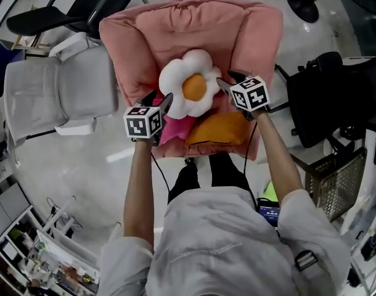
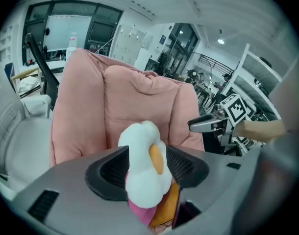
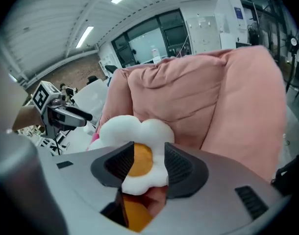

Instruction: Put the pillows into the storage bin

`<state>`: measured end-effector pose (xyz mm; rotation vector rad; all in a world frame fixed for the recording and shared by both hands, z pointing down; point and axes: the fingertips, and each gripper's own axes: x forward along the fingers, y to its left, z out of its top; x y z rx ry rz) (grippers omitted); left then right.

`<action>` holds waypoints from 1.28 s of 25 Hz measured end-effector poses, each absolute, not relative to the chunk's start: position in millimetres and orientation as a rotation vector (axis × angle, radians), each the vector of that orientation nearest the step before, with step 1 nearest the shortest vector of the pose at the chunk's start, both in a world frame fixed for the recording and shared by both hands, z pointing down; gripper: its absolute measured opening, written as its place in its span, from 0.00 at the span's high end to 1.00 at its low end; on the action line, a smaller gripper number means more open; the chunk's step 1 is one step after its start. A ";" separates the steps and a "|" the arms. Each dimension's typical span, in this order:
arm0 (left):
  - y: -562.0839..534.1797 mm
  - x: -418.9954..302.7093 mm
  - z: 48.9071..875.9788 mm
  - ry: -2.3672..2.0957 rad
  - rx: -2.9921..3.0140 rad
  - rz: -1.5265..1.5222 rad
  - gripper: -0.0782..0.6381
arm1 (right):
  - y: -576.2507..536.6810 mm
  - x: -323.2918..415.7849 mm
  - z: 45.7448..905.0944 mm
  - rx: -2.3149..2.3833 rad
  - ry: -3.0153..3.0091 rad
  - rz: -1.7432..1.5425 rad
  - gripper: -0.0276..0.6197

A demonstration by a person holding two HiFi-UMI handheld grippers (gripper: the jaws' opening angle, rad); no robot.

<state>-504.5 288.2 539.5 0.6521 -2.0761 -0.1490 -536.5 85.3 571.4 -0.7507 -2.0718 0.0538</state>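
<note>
A white flower-shaped pillow (image 1: 191, 88) with an orange centre stands on the seat of a pink armchair (image 1: 145, 36). It leans over an orange pillow (image 1: 222, 128) and a magenta pillow (image 1: 175, 128). My left gripper (image 1: 162, 97) is at the flower pillow's left edge and my right gripper (image 1: 226, 79) at its right edge. In the left gripper view the flower pillow (image 2: 144, 170) shows between the spread jaws, clear of them. In the right gripper view the flower pillow (image 3: 139, 151) fills the gap ahead of the jaws, with no pad pressed on it.
A grey padded chair (image 1: 58, 85) stands left of the armchair. A black office chair (image 1: 323, 97) stands to the right, with a wire basket (image 1: 333, 180) nearer me. Shelves with small items are at the lower left. The person's legs are close against the seat's front.
</note>
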 end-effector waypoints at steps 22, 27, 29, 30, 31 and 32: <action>285.5 -530.1 645.9 -1.955 0.437 -0.084 0.67 | 123.1 -583.2 736.0 -0.754 -1.781 0.038 0.71; 283.7 -531.1 641.2 -1.972 0.456 -0.117 0.70 | 126.4 -581.5 731.0 -0.802 -1.837 0.006 0.81; 280.9 -527.5 636.0 -1.977 0.478 -0.170 0.70 | 121.5 -578.8 725.0 -0.798 -1.861 0.020 0.85; 280.3 -526.4 631.2 -1.982 0.493 -0.192 0.70 | 120.1 -578.4 720.7 -0.792 -1.872 0.042 0.87; 280.7 -525.9 624.9 -1.991 0.511 -0.207 0.70 | 120.0 -579.5 714.4 -0.785 -1.888 0.066 0.87; 282.0 -524.9 617.8 -2.001 0.530 -0.217 0.70 | 121.0 -580.8 706.2 -0.777 -1.908 0.086 0.88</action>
